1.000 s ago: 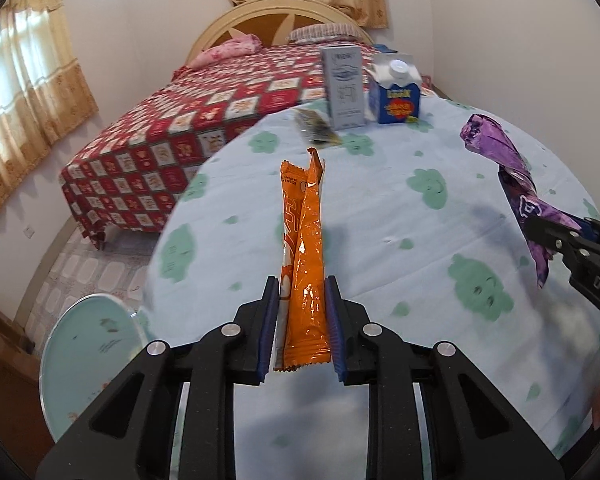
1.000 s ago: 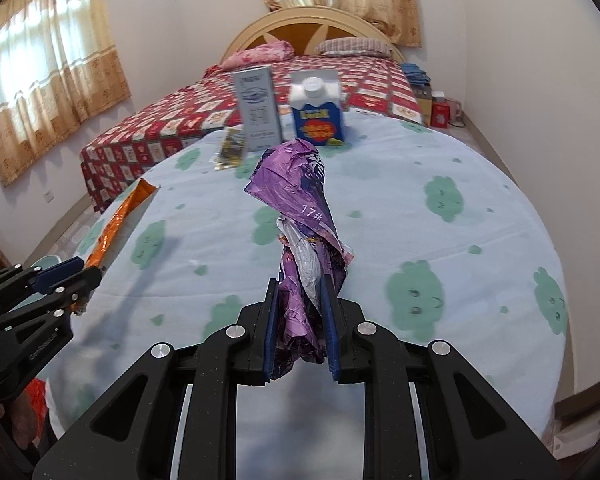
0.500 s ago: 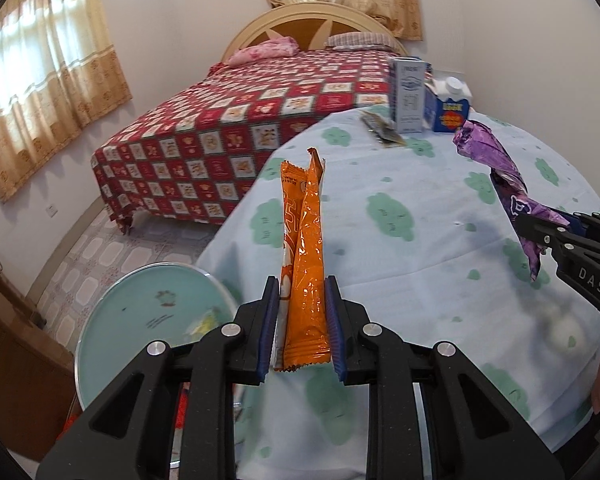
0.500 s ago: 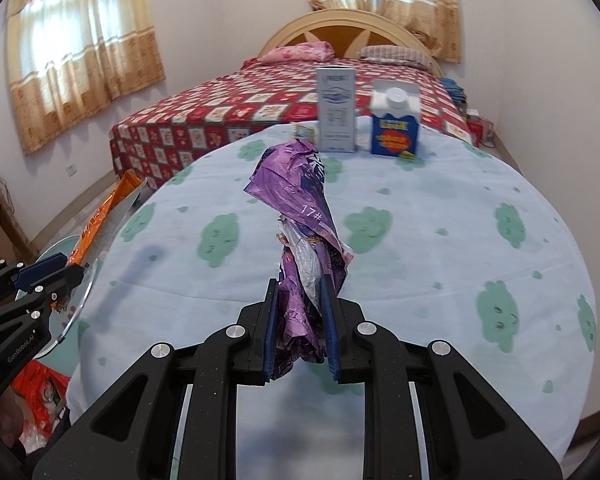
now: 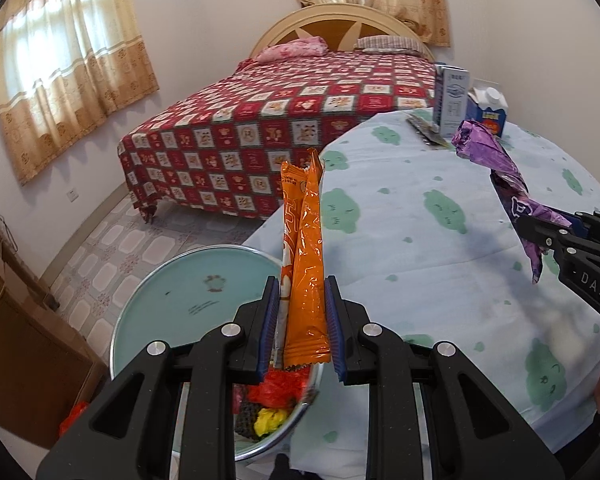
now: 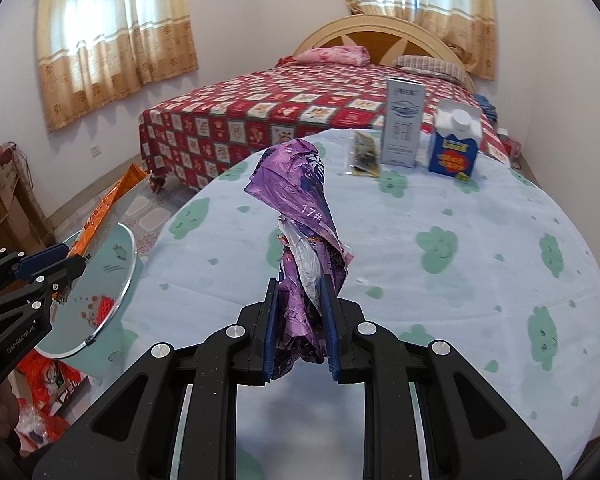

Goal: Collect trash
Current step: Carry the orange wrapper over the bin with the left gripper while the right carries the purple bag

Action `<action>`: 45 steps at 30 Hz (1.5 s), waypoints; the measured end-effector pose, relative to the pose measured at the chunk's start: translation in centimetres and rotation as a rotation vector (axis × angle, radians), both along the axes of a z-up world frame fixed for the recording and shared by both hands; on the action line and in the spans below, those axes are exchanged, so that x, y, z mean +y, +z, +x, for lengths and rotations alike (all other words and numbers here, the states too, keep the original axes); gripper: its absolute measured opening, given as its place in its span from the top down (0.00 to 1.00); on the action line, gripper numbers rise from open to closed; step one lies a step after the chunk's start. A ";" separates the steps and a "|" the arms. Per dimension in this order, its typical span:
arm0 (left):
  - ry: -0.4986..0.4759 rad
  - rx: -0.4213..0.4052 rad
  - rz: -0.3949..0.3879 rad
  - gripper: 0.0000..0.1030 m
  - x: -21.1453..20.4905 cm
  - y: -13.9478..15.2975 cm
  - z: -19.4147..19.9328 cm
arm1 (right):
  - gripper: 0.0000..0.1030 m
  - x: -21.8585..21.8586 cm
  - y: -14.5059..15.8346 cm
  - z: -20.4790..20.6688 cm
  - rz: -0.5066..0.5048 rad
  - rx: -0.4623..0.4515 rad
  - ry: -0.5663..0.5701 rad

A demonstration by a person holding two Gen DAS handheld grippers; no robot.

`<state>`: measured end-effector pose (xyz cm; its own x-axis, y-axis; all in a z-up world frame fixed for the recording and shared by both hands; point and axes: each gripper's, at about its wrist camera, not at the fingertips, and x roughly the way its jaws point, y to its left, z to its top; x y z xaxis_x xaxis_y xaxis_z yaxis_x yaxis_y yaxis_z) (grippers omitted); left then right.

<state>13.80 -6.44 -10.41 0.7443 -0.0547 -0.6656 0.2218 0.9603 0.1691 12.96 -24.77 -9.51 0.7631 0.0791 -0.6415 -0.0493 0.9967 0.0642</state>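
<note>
Item 1, bed (image 5: 300, 120): the largest thing I see, at twelve o'clock beyond the table, with a red patchwork cover of printed squares, an arched wooden headboard and two pillows.

Item 2, round table (image 6: 440, 280): under a pale blue cloth with green cloud-shaped faces, soft and slightly creased.

Item 3, bin (image 5: 172, 296): a round container with a pale teal lid tilted up and a shiny metal rim, standing on the floor against the table's edge at seven o'clock in my left view. Through the open gap I see crumpled red and yellow scraps inside; more I cannot make out.

Item 4, tall box (image 6: 404, 124): an upright white-grey carton, rectangular, at one o'clock on the far side of the table.

Item 5, blue carton (image 6: 456, 148): gable-topped with a white cap, just beside the tall box.

Item 6, purple wrapper (image 6: 304, 248): crinkled foil, twisted into a cone, pinched at its lower end by my right gripper (image 6: 300, 332) above the table.

Item 7, orange wrapper (image 5: 304, 264): long, glossy, flat plastic sachet, standing upright, clamped by my left gripper (image 5: 302, 332) right over the bin's rim.

Item 8, small packet (image 6: 364, 154): flat, clear with dark contents, lying just left of the tall box.
</note>
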 end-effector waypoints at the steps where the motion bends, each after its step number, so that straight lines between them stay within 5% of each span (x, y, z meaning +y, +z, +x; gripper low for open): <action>1: 0.003 -0.001 -0.001 0.77 0.2 0.0 0.0 | 0.80 0.2 0.0 0.0 -0.002 0.000 0.003; 45: 0.113 -0.007 0.003 0.77 8.0 0.0 -1.1 | 0.80 8.8 1.2 0.8 -0.073 -0.014 0.164</action>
